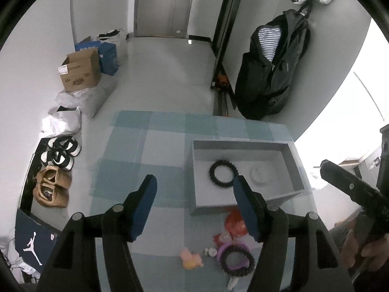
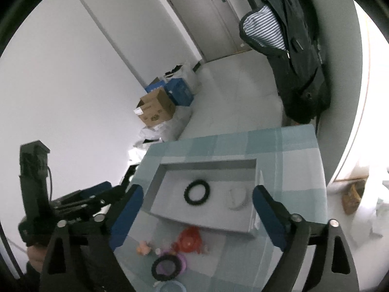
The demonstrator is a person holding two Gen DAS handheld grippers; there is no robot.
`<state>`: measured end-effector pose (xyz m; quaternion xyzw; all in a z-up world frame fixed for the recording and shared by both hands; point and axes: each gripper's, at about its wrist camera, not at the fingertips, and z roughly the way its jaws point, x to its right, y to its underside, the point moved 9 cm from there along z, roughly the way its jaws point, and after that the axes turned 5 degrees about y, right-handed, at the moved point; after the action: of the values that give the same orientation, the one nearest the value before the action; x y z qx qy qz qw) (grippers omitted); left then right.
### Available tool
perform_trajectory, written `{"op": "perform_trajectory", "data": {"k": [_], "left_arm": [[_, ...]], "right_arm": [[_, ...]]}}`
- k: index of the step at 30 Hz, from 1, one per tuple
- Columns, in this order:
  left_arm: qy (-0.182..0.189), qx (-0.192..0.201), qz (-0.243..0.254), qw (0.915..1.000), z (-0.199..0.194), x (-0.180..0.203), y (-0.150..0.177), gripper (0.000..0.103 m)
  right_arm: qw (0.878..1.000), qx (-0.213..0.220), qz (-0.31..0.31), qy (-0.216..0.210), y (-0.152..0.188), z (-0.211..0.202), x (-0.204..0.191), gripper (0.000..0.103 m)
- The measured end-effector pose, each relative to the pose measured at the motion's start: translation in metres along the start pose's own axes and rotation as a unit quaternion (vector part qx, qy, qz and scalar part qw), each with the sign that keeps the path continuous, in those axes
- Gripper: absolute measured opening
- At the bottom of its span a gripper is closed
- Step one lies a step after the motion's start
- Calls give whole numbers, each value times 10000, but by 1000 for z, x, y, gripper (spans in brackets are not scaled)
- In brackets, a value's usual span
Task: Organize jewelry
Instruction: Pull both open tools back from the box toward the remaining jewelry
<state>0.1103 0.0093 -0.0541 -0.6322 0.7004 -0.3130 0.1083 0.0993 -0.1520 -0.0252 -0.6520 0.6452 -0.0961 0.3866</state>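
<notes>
left gripper [image 1: 194, 194] is hanging over the checked cloth [image 1: 126, 146], jaws spread, nothing between them. right gripper [image 2: 197, 211] is hovering above the grey tray [image 2: 206, 164], jaws wide apart, empty. inside the tray a black beaded bracelet [image 2: 196, 192] is lying beside a white bracelet [image 2: 237, 198], not touching. more jewelry is sitting on the cloth just in front of the tray: another black bracelet [image 1: 237, 259] overlapping a purple ring [image 1: 222, 249], red piece [image 1: 234, 222], orange piece [image 1: 190, 260].

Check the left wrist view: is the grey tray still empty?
No, the grey tray already holds a black beaded bracelet and a pale, whitish round piece beside it.
</notes>
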Motion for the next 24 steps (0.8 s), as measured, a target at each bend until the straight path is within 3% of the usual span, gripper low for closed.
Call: {"op": "perform_trajectory", "data": {"k": [8, 15, 24], "left_arm": [[-428, 14, -272, 9987, -12, -31, 28, 63], [-355, -272, -609, 9971, -10, -44, 59, 68], [20, -761, -518, 9958, 11, -35, 88, 74]], "right_arm": [[9998, -61, -203, 12, 25, -6, -13, 102], [9977, -247, -615, 130, 45, -1, -33, 103], [9963, -533, -615, 274, 66, 4, -36, 103]]}}
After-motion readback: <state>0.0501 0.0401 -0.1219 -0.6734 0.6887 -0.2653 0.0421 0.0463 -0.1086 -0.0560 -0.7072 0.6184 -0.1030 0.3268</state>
